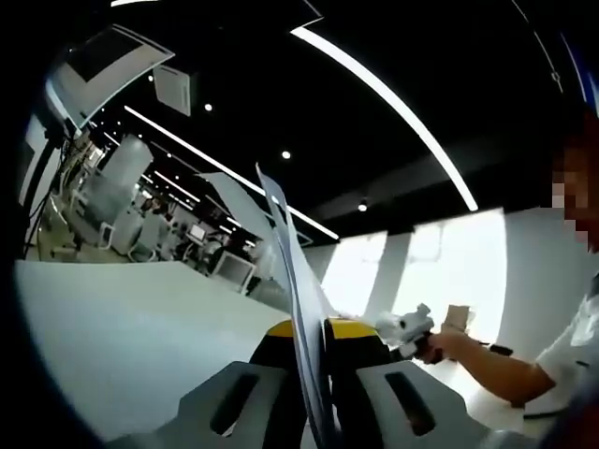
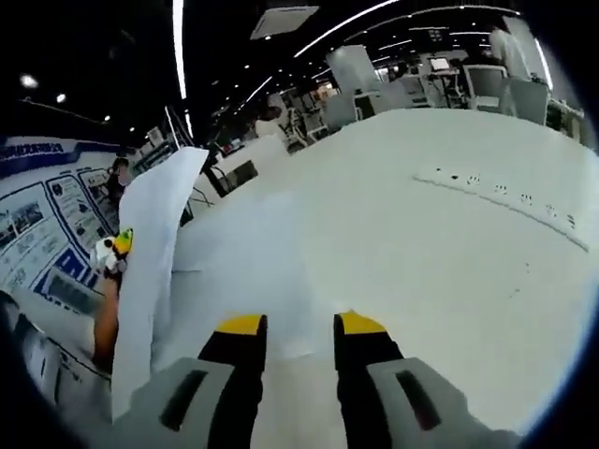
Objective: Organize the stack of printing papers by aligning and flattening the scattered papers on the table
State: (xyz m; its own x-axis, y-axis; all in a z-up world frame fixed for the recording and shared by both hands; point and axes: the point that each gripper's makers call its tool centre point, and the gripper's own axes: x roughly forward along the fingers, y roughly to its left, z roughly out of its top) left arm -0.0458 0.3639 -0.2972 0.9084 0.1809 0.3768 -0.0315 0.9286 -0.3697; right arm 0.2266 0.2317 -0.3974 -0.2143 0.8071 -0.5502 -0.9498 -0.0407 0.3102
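A: What is seen in the left gripper view?

B: The left gripper [image 1: 311, 329] is seen closed on paper [image 1: 292, 281]. Its yellow-tipped jaws are pressed against the sheets from both sides, and the sheets are held edge-on, standing up from between the jaws and curling toward the ceiling. More than one sheet seems to be gripped, though the count cannot be told.

A: And what is seen past them?

B: The white table [image 1: 122, 327] is seen on the left. On the right, the right gripper [image 1: 409, 329] is seen in a hand [image 1: 447, 344], with a forearm and a white sleeve behind it. Its jaws cannot be made out from there.

A: What is shown in the right gripper view?

B: The right gripper [image 2: 299, 329] is shown with its jaws parallel and apart, nothing being held between them. It is poised over a sheet [image 2: 243, 281] lying flat on the table [image 2: 449, 234]; whether the sheet is touched cannot be told.

A: Is the held paper seen there too?

B: Yes. At the left, the paper [image 2: 150, 262] is seen hanging as a tall white sheet, lifted well off the table, with the left gripper [image 2: 116, 249] at its far-left edge and a forearm below it. A row of small dark marks [image 2: 496, 192] is seen on the table at the far right.
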